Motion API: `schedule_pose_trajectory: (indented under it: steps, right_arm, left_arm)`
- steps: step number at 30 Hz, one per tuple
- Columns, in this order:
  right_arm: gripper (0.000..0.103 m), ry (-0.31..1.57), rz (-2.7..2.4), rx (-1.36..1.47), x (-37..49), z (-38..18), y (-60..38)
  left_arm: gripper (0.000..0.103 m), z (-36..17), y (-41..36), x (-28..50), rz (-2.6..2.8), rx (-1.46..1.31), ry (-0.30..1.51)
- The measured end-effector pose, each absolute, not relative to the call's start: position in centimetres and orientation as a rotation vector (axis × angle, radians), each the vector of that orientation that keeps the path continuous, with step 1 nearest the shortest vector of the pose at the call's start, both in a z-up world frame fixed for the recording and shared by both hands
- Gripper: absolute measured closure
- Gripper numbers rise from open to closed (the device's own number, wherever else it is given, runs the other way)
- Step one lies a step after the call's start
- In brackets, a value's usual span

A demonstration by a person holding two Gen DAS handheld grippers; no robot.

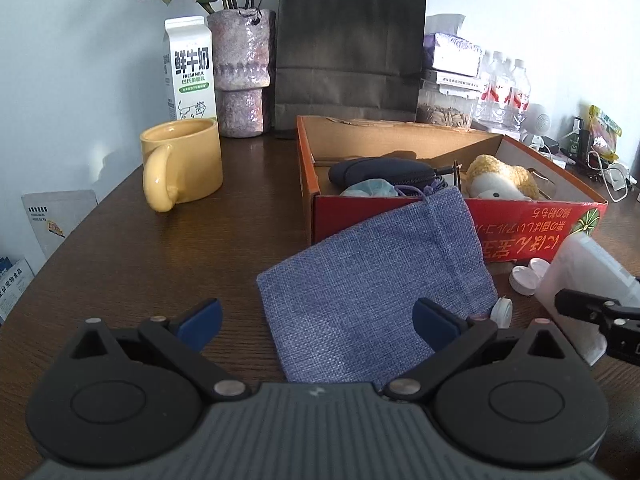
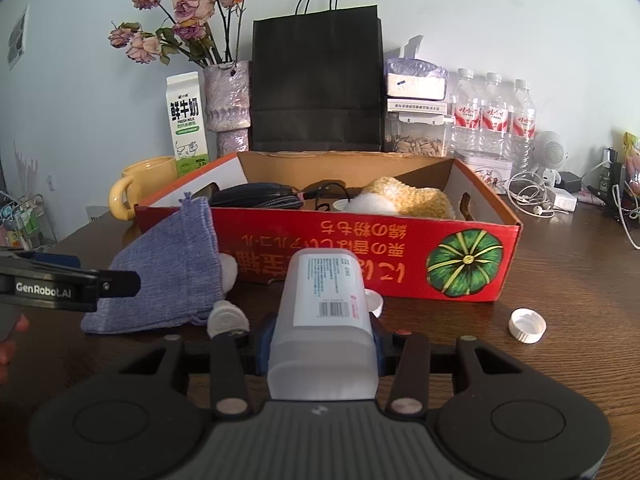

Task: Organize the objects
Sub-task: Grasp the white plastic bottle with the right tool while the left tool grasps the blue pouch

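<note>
A blue-purple drawstring pouch (image 1: 372,292) leans against the front wall of a red cardboard box (image 1: 532,224). My left gripper (image 1: 316,324) is open around the pouch's near end, pads apart from it. My right gripper (image 2: 320,344) is shut on a translucent white bottle (image 2: 324,320) with a barcode label, held in front of the box (image 2: 360,256). The pouch also shows in the right wrist view (image 2: 168,276). Inside the box lie a dark zip case (image 1: 380,170) and a yellow-white plush toy (image 1: 500,180).
A yellow mug (image 1: 184,164), milk carton (image 1: 190,68), vase with dried roses (image 1: 242,72) and black paper bag (image 1: 348,44) stand behind. White caps (image 2: 527,325) lie on the dark wooden table. Water bottles (image 2: 492,116) and cables (image 2: 532,196) sit at back right.
</note>
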State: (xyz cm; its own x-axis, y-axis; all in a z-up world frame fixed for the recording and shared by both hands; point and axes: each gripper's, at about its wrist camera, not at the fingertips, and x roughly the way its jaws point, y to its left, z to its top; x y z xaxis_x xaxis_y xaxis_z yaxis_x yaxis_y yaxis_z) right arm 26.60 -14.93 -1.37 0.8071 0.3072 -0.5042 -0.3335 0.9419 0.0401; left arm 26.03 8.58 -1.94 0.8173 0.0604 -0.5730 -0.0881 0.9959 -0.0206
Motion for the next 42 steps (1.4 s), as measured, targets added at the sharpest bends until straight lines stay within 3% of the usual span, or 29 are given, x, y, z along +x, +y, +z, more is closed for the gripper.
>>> schedule_pose_trajectory:
  steps: [11,18,22,30,35,42]
  right_arm:
    - [0.060,0.489,0.322,-0.058,26.6,-1.1,-17.1]
    - [0.060,0.480,0.324,-0.068,26.4,-1.1,-16.9]
    - [0.060,0.475,0.322,-0.072,26.3,-1.0,-16.8]
    - [0.060,0.458,0.324,-0.078,26.0,-1.0,-16.8]
    - [0.060,0.446,0.330,-0.080,25.7,-0.9,-16.8]
    - [0.060,0.425,0.350,-0.086,25.0,-0.8,-16.7]
  left_arm:
    - [0.000,-3.0,8.3,27.0,0.067,-0.065,0.631]
    - [0.038,-3.0,7.2,26.2,0.035,-0.052,0.602]
    - [0.049,-3.0,6.9,25.5,0.036,-0.071,0.604]
    - [0.084,-2.6,6.8,23.4,0.101,-0.069,0.555]
    - [0.095,-1.3,6.9,21.6,0.089,-0.094,0.497]
    - [0.096,1.2,6.3,19.6,0.039,-0.117,0.422]
